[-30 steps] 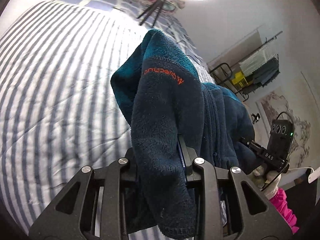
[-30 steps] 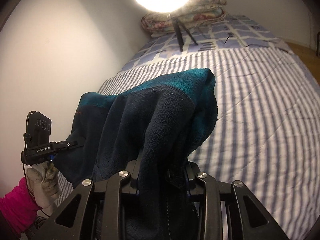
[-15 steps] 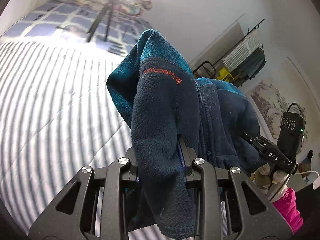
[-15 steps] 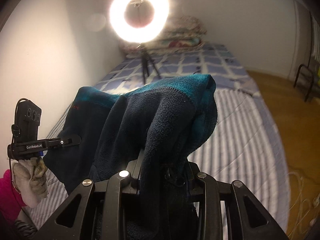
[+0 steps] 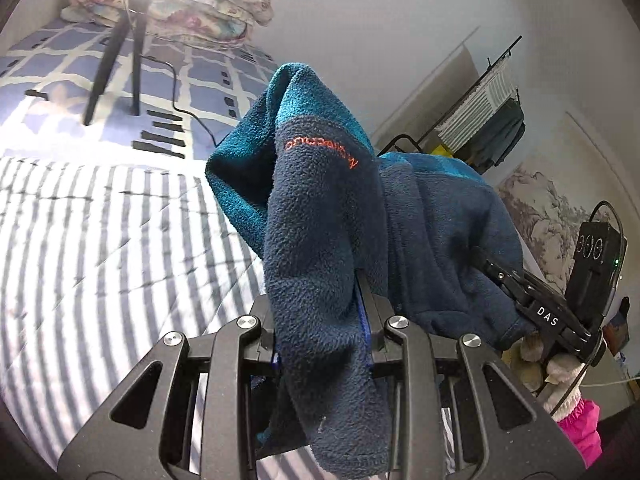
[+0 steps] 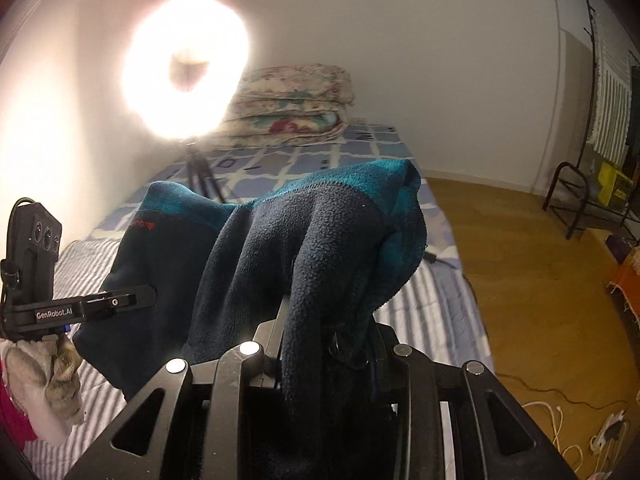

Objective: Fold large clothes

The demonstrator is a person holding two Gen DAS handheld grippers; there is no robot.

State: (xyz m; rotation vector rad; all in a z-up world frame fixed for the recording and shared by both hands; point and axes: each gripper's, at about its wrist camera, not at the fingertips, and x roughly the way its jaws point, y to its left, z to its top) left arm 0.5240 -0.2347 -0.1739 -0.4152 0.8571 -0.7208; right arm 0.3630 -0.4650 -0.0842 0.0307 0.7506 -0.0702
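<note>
Fleece, navy with teal panels, fills the gap between the left gripper's [image 5: 322, 320] fingers [image 5: 376, 312], which pinch a thick fold of the jacket [image 5: 320, 240]. An orange embroidered logo [image 5: 320, 148] shows on that fold just below the teal collar edge, and a loose flap hangs down over the gripper body. The right gripper's [image 6: 324, 332] fingers [image 6: 280, 320] likewise clamp a bunched fold of the same jacket [image 6: 304, 240], with a zipper pull [image 6: 335, 346] caught just beside them.

Between the two grips the jacket hangs in the air above the bed [image 5: 100, 240], clear of its grey-striped cover. In the left wrist view the right gripper [image 5: 540, 308] holds the jacket's far side, with a gloved hand [image 5: 556, 376] and pink sleeve [image 5: 580, 428] under it. In the right wrist view the left gripper [image 6: 92, 306] sits on the jacket's other side, held by a gloved hand [image 6: 44, 396].

Beyond the jacket, toward the head of the bed, a tripod [image 5: 116, 52] stands on a blue checked sheet and carries a glowing ring light [image 6: 184, 68]. Folded floral quilts [image 6: 292, 108] are stacked behind it against the wall. Off the bed's side lie a wooden floor [image 6: 520, 260] and a clothes rack [image 5: 488, 120].
</note>
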